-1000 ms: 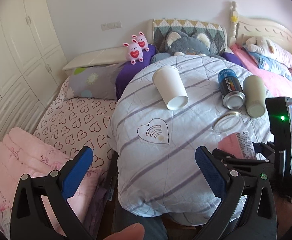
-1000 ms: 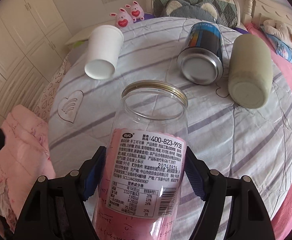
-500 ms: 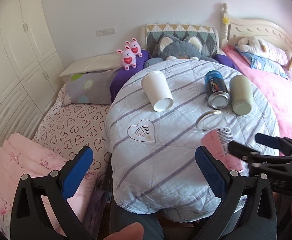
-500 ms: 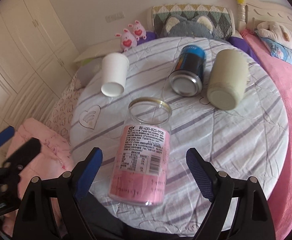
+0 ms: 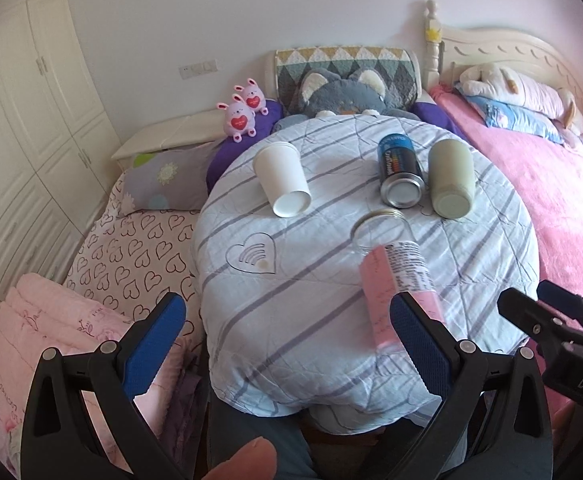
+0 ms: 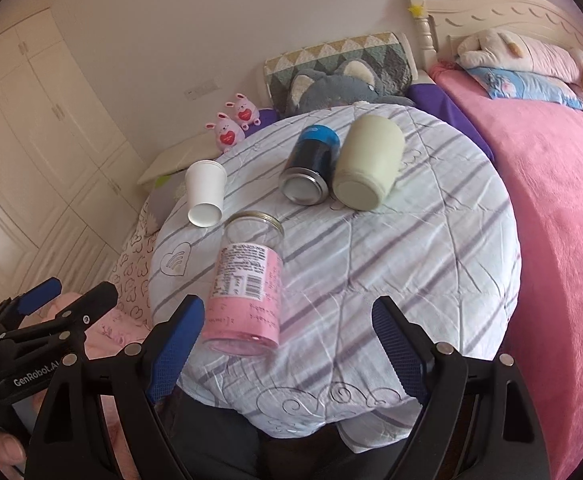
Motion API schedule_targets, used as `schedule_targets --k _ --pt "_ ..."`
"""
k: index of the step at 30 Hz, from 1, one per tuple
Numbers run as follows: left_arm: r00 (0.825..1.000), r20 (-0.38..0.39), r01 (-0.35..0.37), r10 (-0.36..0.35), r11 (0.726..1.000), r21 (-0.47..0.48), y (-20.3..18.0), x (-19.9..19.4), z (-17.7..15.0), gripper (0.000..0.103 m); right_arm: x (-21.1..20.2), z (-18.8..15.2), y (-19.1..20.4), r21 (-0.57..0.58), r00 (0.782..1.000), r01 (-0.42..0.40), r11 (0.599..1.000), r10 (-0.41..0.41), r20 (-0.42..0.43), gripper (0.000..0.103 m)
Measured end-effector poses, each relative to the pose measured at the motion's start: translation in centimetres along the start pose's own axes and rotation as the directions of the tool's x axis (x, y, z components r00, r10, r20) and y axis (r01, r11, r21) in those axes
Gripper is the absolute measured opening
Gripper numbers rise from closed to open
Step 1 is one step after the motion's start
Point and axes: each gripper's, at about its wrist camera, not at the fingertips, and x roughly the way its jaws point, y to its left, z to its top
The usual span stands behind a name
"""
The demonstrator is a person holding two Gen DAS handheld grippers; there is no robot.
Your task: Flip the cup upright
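Four containers lie on their sides on the round table [image 6: 431,264]: one white paper cup [image 6: 205,196] at the far left, one blue can [image 6: 309,170] and one pale green cup [image 6: 367,168] touching side by side at the back, and one clear jar [image 6: 247,292] with a pink label near the front edge. A striped, quilted cloth covers the table. Two pink bunny toys [image 5: 244,114] sit behind it, beside one grey plush cat [image 5: 341,94]. A pink bed [image 6: 563,208] runs along the right, white wardrobes [image 5: 15,128] along the left. The left gripper [image 5: 287,340] and right gripper [image 6: 289,344] both hang wide apart, holding nothing, short of the table.
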Motion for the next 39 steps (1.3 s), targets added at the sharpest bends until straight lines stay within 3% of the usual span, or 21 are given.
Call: schedule_targets --k 18,29,39 --pt "0.992 -0.125 0.021 -0.021 1.000 -0.001 -6.3 2.9 0.7 0.103 -0.2 -0.1 -7.6 0.102 1.000 -0.020 0.995 0.019 0.004 0.087" --pt "0.992 -0.129 0.008 -0.011 1.000 -0.026 -6.4 3.6 1.3 0.103 0.1 0.4 -8.3 0.101 1.000 -0.009 0.995 0.007 0.012 0.087" --pt "0.981 -0.186 0.046 -0.050 0.999 -0.025 -7.2 6.2 2.2 0.103 0.4 0.6 -9.0 0.110 0.999 0.032 0.993 -0.033 0.005 0.087"
